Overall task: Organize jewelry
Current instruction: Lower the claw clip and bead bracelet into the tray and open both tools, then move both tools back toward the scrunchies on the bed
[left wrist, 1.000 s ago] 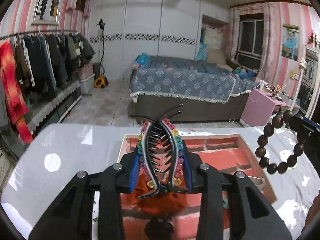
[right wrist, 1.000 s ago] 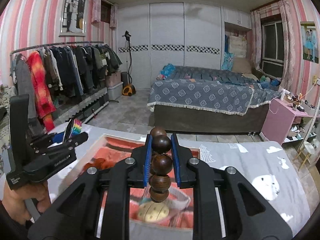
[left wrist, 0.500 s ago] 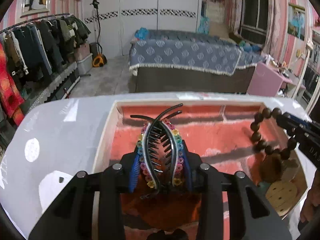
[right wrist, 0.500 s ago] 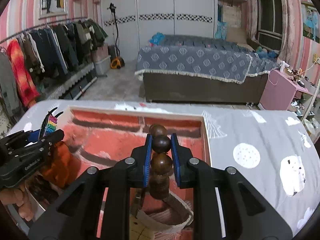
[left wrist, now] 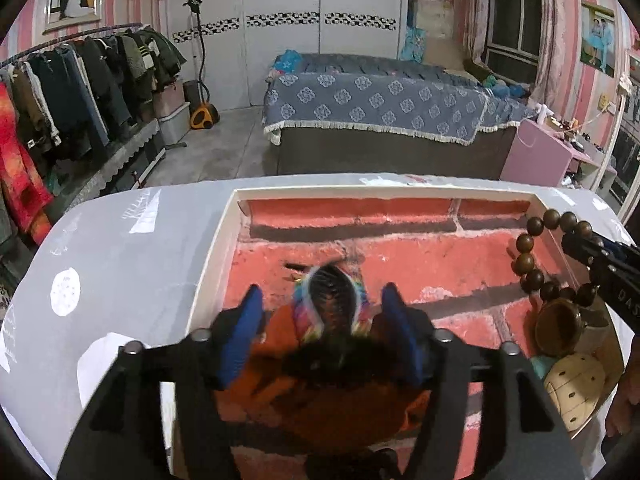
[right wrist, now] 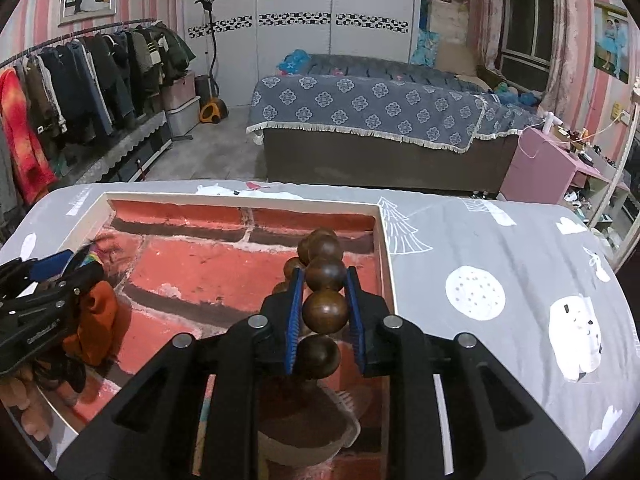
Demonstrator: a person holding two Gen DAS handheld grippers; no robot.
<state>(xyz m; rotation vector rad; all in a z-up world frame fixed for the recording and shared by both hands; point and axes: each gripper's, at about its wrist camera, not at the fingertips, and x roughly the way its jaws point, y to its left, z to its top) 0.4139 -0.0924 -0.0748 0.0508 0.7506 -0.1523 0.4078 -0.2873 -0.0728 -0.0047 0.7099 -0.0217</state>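
Note:
A shallow white-rimmed box [left wrist: 224, 248] with a red brick-pattern floor lies on the grey table. My left gripper [left wrist: 322, 294] is inside it, its jaws opening wide. The black hair clip with rainbow beads [left wrist: 334, 300] is blurred between the pads, touching neither, above an orange fabric piece [left wrist: 320, 400]. My right gripper [right wrist: 324, 274] hovers at the box's right end, its jaws opening. The brown wooden bead bracelet [right wrist: 324, 308] still stands between its blue pads, with a thin gap showing. In the left view the bracelet [left wrist: 528, 256] loops down onto a round wooden piece [left wrist: 558, 330].
A cream perforated disc [left wrist: 572, 384] lies in the box's near right corner. A beige ring-shaped item [right wrist: 304, 436] sits under my right gripper. A hand [right wrist: 24, 400] holds the left gripper [right wrist: 80, 260]. Beyond the table [right wrist: 500, 280] are a bed and a clothes rack.
Both grippers came down into the box. The left jaws spread apart and the hair clip slipped lower between them. The right pads widened slightly around the beads.

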